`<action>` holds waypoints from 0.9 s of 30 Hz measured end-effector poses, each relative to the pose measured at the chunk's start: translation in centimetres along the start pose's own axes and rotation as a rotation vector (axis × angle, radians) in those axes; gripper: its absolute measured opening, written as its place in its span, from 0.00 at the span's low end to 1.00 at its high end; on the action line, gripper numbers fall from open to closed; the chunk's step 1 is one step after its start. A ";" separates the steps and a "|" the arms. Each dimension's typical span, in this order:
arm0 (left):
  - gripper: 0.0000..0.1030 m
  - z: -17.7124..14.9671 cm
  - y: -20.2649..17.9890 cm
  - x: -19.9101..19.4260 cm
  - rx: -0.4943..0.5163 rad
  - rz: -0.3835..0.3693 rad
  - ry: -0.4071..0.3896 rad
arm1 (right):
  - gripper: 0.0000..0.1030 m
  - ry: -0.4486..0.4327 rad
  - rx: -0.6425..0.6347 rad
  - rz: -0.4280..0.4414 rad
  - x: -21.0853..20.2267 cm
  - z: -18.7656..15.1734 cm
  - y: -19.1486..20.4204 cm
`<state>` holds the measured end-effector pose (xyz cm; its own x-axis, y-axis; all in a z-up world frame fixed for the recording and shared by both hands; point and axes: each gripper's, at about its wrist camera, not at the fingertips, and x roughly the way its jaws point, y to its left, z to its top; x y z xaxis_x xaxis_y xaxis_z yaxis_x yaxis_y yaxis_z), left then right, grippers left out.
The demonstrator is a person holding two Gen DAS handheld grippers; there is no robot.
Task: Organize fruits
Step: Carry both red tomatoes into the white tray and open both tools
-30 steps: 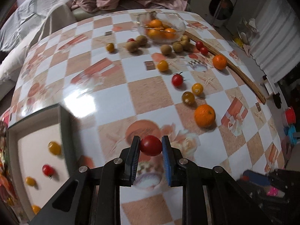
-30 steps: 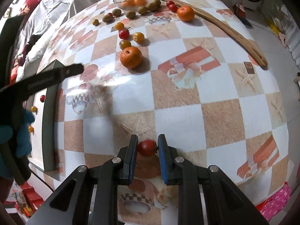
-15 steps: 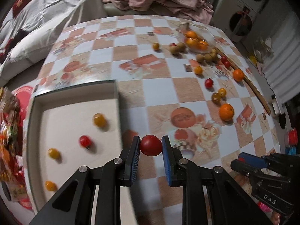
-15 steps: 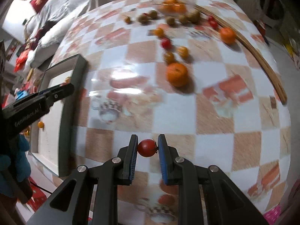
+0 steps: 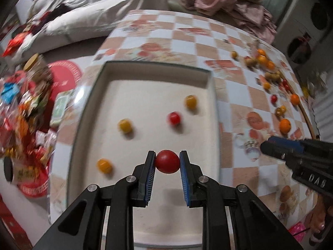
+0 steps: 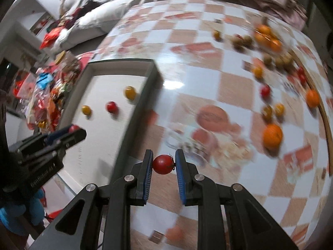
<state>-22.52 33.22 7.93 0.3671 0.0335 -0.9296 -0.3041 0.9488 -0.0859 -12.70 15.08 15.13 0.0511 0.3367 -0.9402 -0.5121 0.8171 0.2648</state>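
My left gripper [image 5: 167, 164] is shut on a red cherry tomato [image 5: 167, 164] and holds it above the white tray [image 5: 214, 112]. The tray holds several small yellow and red tomatoes, such as a red one [image 5: 174, 118]. My right gripper [image 6: 163, 164] is shut on another red cherry tomato [image 6: 163, 164], above the checked table just right of the tray [image 6: 143, 95]. The right gripper shows at the right of the left wrist view [image 5: 264, 146]; the left gripper shows at the left of the right wrist view [image 6: 77, 130].
More fruit lies on the far right of the table: an orange [image 6: 272, 135], small tomatoes [image 6: 265, 90], brown fruits [image 6: 242, 40] and a glass bowl of oranges [image 6: 265, 35]. A wooden stick [image 5: 306, 116] runs along the right edge. Snack packets [image 5: 27, 108] lie left of the table.
Both grippers have swung left with their tomatoes. The left one moved from over the table to over the tray; the right one has come close to the tray's right wall.
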 end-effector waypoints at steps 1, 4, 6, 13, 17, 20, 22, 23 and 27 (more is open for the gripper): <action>0.24 -0.2 0.5 0.0 -0.014 0.007 0.002 | 0.23 0.002 -0.015 0.008 0.2 0.4 0.6; 0.24 -1.2 2.4 -0.1 -0.060 0.029 0.009 | 0.23 0.011 -0.055 0.033 1.1 1.3 2.6; 0.24 -1.9 3.5 0.1 -0.087 0.042 0.015 | 0.23 0.020 -0.082 0.047 1.7 1.8 3.9; 0.24 -3.6 6.3 1.0 -0.154 0.081 0.032 | 0.23 0.056 -0.152 0.069 4.5 2.9 7.4; 0.24 -4.1 6.9 1.8 -0.170 0.098 0.040 | 0.23 0.077 -0.180 0.060 6.2 3.4 8.6; 0.24 -4.2 7.3 2.2 -0.176 0.105 0.046 | 0.23 0.090 -0.194 0.050 7.2 3.6 9.2; 0.24 -4.2 7.5 2.5 -0.178 0.105 0.049 | 0.23 0.098 -0.204 0.041 7.8 3.8 9.5; 0.24 -4.2 7.6 2.6 -0.179 0.107 0.050 | 0.23 0.101 -0.208 0.038 8.0 3.8 9.6; 0.24 -4.2 7.8 2.9 -0.179 0.109 0.058 | 0.23 0.110 -0.215 0.026 8.8 4.1 9.8</action>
<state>-27.51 39.45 3.03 0.2738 0.1102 -0.9555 -0.4921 0.8696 -0.0407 -13.81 27.97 10.36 -0.0527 0.2939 -0.9544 -0.6834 0.6862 0.2490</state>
